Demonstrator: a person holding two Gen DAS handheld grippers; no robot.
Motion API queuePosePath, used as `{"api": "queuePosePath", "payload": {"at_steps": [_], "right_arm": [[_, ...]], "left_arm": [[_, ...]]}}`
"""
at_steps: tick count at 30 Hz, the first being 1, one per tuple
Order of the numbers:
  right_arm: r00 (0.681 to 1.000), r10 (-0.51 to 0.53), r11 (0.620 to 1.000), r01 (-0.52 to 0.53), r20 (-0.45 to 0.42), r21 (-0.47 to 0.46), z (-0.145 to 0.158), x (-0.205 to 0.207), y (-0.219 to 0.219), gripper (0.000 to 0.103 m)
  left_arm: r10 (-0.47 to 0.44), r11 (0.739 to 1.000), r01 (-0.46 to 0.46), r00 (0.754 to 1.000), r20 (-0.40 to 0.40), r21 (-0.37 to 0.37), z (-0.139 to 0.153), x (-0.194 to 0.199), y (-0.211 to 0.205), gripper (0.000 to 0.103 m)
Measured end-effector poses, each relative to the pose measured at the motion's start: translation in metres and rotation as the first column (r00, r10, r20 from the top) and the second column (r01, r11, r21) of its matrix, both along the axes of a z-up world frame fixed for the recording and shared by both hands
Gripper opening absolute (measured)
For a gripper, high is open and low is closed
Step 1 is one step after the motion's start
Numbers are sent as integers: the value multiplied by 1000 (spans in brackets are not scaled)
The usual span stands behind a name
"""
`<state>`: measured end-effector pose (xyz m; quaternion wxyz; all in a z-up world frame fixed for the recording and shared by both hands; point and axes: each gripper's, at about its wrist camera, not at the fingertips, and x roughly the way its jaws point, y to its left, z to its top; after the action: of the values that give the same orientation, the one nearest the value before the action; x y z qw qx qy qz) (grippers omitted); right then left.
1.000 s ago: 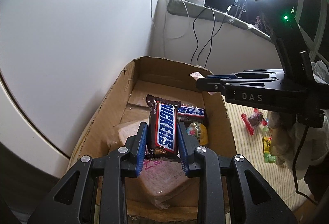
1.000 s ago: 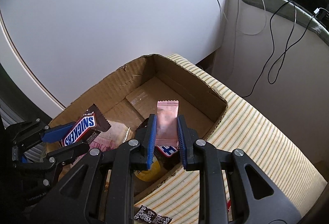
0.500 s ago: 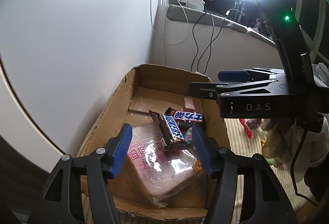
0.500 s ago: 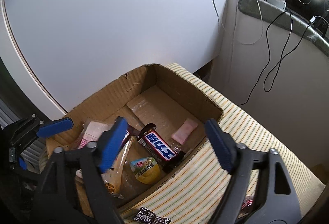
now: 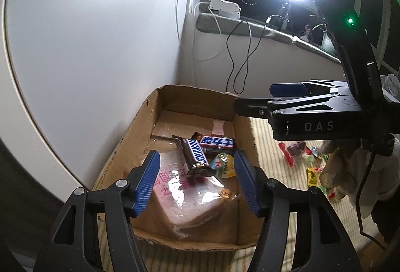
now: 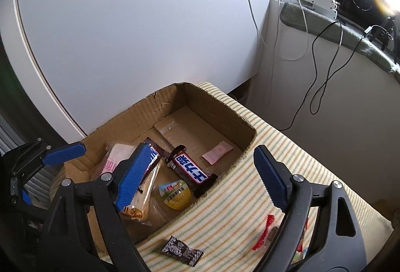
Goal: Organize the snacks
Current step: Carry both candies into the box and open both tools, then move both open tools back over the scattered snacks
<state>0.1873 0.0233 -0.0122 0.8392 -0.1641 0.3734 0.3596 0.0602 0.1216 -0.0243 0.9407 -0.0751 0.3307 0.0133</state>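
Observation:
A cardboard box [image 5: 130, 137] [image 6: 225, 107] sits on a striped cloth. In it lie a Snickers bar [image 5: 196, 155], partly hidden in the right wrist view [image 6: 153, 155], a second Snickers bar with Chinese lettering [image 5: 217, 142] [image 6: 191, 170], a pink sachet [image 5: 218, 127] [image 6: 217, 153], a yellow jelly cup [image 5: 223, 165] [image 6: 175, 194] and a bagged bread slice [image 5: 190, 194] [image 6: 140, 197]. My left gripper [image 5: 196, 183] is open and empty above the box's near end. My right gripper [image 6: 201, 178] is open and empty above the box; it also shows in the left wrist view [image 5: 287, 97].
Several wrapped candies [image 5: 300, 154] lie on the cloth right of the box. A black patterned sachet [image 6: 181, 250] and a red wrapper [image 6: 263, 232] lie on the cloth near the box. A white wall stands behind, with cables and a sill at the right.
Both grippers opened. The left let go of the Snickers bar, which now lies on the bread. The right let go of the pink sachet, which lies on the box floor. Both grippers rose.

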Motion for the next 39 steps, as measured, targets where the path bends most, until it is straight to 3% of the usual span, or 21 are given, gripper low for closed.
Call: {"api": "queuePosePath", "payload": {"at_steps": [9,21,33,39], "right_arm": [[999,-23,1000,23,32,8,18,-20,-34,88],[991,-120,993,118,55,30,36,-46,-132,88],[969,-245,969,244,-38,-35,1,-55,-224,88],[953,-268,963,267,-141,-24,-24,-53,-235,88]], "left_arm": [[-40,999,40,999,28,8,13,-16,-26,61],[-131,991,131,991,21,-2,10,-25,-70,61],[-248,968,246,968,-45,-39,-12,-18,-126,61],[-311,950,306,946,-97,-61,-28,-8,-154,59]]}}
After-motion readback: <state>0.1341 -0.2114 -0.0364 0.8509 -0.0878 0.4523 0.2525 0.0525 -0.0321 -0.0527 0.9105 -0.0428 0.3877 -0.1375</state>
